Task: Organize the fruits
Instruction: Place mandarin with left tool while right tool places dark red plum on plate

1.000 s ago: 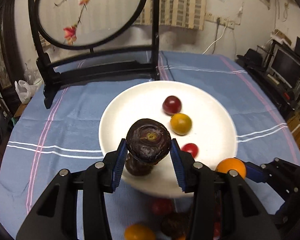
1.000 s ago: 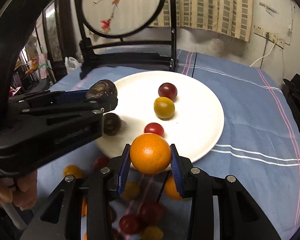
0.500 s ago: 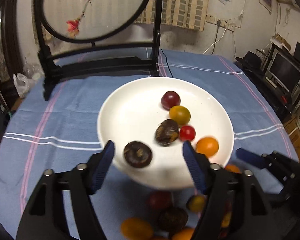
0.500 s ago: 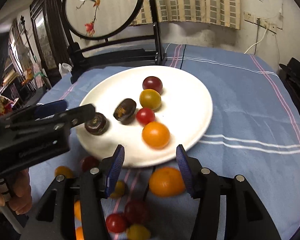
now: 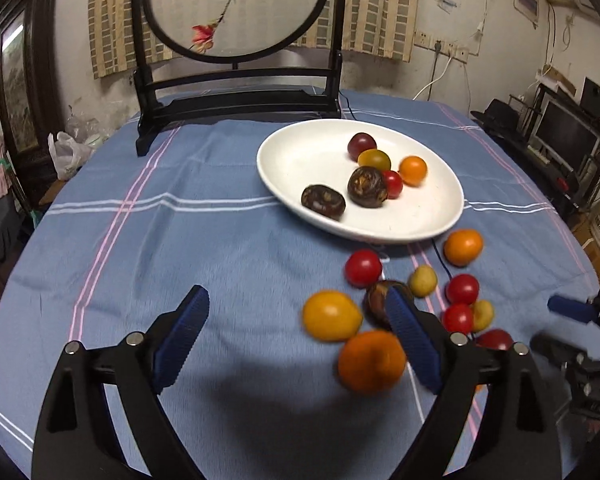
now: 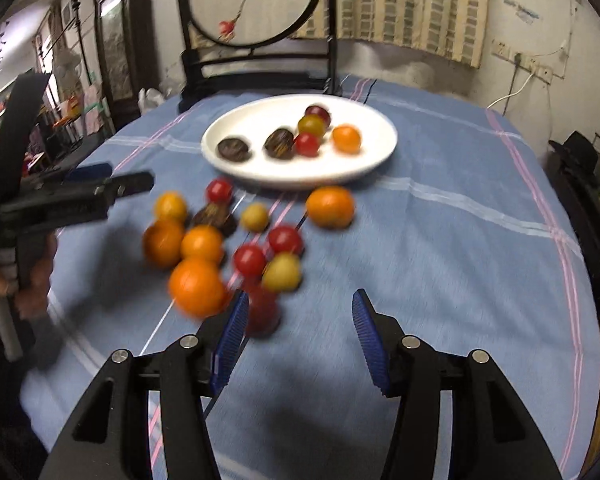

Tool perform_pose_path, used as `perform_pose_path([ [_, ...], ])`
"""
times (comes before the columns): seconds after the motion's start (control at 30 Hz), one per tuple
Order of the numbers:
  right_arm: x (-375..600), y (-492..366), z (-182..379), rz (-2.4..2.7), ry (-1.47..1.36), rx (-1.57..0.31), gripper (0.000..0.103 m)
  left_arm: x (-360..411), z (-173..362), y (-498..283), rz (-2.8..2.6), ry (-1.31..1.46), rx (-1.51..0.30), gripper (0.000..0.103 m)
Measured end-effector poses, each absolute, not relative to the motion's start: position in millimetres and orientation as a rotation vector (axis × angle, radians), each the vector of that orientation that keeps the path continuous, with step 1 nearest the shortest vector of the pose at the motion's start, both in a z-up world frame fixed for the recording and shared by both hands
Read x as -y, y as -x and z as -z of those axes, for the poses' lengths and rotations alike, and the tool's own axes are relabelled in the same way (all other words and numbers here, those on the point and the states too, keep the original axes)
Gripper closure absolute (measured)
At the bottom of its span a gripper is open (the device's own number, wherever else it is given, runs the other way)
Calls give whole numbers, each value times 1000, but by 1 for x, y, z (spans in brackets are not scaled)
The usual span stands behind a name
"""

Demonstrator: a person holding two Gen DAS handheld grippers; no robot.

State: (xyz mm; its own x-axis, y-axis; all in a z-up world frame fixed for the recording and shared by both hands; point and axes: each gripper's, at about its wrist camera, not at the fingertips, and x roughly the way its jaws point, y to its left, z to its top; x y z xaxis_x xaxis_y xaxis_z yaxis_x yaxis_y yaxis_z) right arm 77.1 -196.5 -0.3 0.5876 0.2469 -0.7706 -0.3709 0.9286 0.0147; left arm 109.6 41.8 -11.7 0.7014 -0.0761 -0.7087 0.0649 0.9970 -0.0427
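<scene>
A white plate (image 5: 296,156) (image 6: 376,152) on the blue cloth holds two dark brown fruits (image 5: 323,201), a dark red one, a yellow-green one, a red tomato (image 5: 393,184) and a small orange (image 5: 413,170) (image 6: 346,139). Several loose red, yellow and orange fruits (image 5: 370,360) (image 6: 198,286) lie in front of the plate. My left gripper (image 5: 300,332) is open and empty, low over the cloth beside the loose pile. My right gripper (image 6: 298,324) is open and empty, just right of the pile.
A black framed round embroidered screen (image 5: 236,8) stands at the table's far edge behind the plate. A thin black cable (image 5: 440,256) runs under the loose fruit. Shelving with a monitor (image 5: 564,136) is at the right.
Both grippers opened and let go: the dark fruit and the orange now lie on the plate. Both grippers pulled back and down toward the loose fruit pile.
</scene>
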Motion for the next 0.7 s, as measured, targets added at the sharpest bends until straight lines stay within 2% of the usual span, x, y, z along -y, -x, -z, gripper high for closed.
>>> perform_pose_path([
  [0.23,170,-52,19,-401,270,-917,49,-53,27,-97,70,29,-831,16],
  [0.63,146,-84,43,-362,345,-944,50,-60,33,-80,90,18,-844,16],
  [0.67,146,-86,43,-373,337,-944,52,-60,34,-80,90,17,-847,16],
  [0.7,146,-88,43,-384,329,-945,62,-60,36,-80,89,16,-855,16],
])
